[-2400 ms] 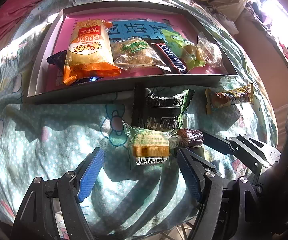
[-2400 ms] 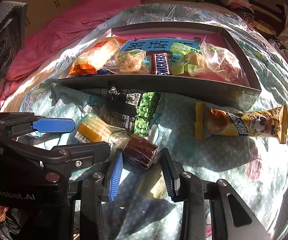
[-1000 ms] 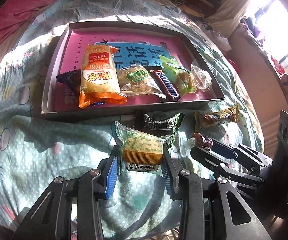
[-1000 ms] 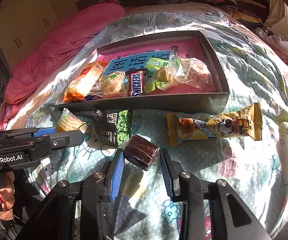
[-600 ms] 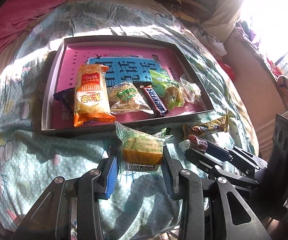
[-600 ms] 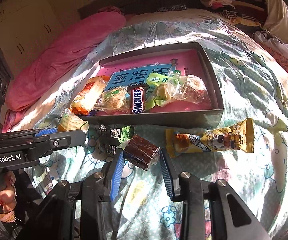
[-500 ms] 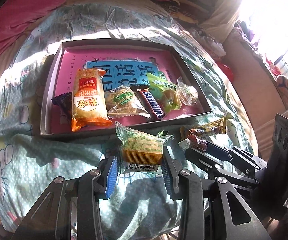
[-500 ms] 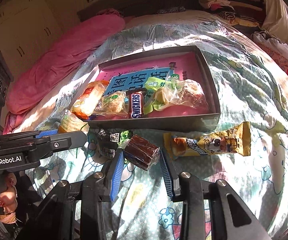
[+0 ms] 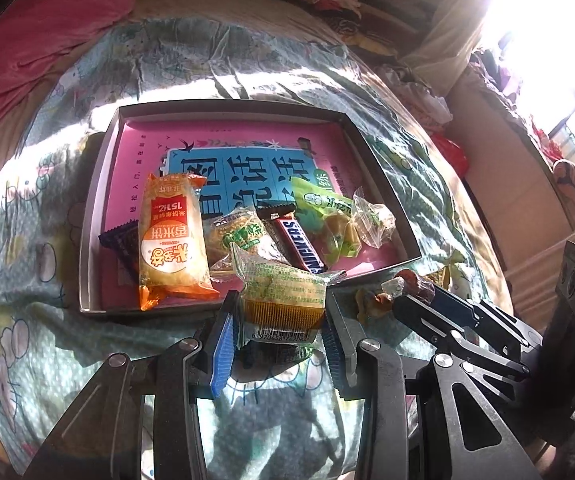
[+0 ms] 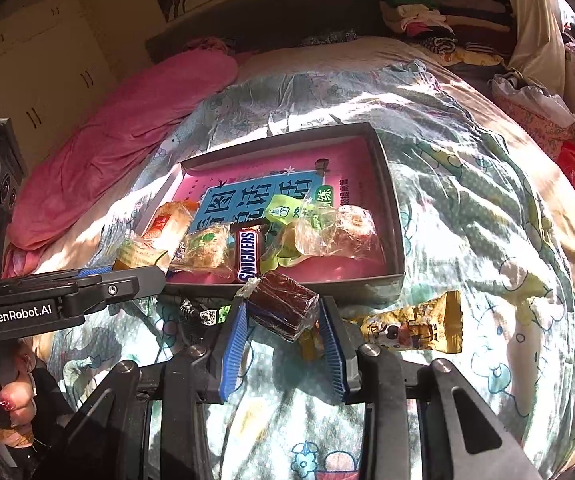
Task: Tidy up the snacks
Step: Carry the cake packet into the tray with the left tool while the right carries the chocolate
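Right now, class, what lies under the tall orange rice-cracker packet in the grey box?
A dark purple wrapper pokes out from beneath the orange rice-cracker packet, on the pink sheet lining the grey box. Most of that wrapper is covered, so its label cannot be read.

Left claw [image 9: 279, 320] is clamped on a clear-wrapped yellow cake packet with a barcode [image 9: 283, 300], held up off the teal cartoon-print bedspread [image 9: 27, 320]. Straight ahead of the claw sits the shallow grey cardboard box with a pink and blue book in its bottom [image 9: 99, 184]. Inside, ahead and to the left, lies an orange rice-cracker pack [image 9: 171, 240]; dead ahead is a Snickers bar [image 9: 299, 244], with green-wrapped sweets [image 9: 327, 216] just right of it. Off to the right, the other claw [image 9: 415, 292] pinches a dark brown wrapped candy [image 9: 417, 282].
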Demonstrator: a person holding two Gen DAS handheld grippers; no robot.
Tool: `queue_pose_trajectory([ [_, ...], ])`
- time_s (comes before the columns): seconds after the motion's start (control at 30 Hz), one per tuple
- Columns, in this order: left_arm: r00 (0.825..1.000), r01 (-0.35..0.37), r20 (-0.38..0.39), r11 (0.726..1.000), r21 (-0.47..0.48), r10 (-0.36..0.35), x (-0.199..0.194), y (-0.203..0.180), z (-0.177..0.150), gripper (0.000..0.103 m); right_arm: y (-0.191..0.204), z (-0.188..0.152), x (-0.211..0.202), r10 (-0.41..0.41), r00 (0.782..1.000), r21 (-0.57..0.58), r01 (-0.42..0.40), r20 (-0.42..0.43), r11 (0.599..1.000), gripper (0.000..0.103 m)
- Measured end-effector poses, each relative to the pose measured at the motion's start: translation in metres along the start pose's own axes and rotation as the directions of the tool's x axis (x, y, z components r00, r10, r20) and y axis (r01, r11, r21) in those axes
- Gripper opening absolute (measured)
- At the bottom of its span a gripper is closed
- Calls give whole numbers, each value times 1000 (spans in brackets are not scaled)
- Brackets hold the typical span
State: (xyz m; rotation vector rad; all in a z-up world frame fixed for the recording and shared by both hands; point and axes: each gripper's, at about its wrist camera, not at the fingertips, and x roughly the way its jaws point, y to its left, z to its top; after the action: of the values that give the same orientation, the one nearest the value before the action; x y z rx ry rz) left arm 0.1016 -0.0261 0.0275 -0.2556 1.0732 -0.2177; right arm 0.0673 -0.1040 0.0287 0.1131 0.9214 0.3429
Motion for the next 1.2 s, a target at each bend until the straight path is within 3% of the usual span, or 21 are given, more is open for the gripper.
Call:
queue_pose_trajectory([
  [1.2,998,-41,-40,997,61,44,62,-21,38,41,-33,25,35,-74,997,59,74,-15,995,37],
])
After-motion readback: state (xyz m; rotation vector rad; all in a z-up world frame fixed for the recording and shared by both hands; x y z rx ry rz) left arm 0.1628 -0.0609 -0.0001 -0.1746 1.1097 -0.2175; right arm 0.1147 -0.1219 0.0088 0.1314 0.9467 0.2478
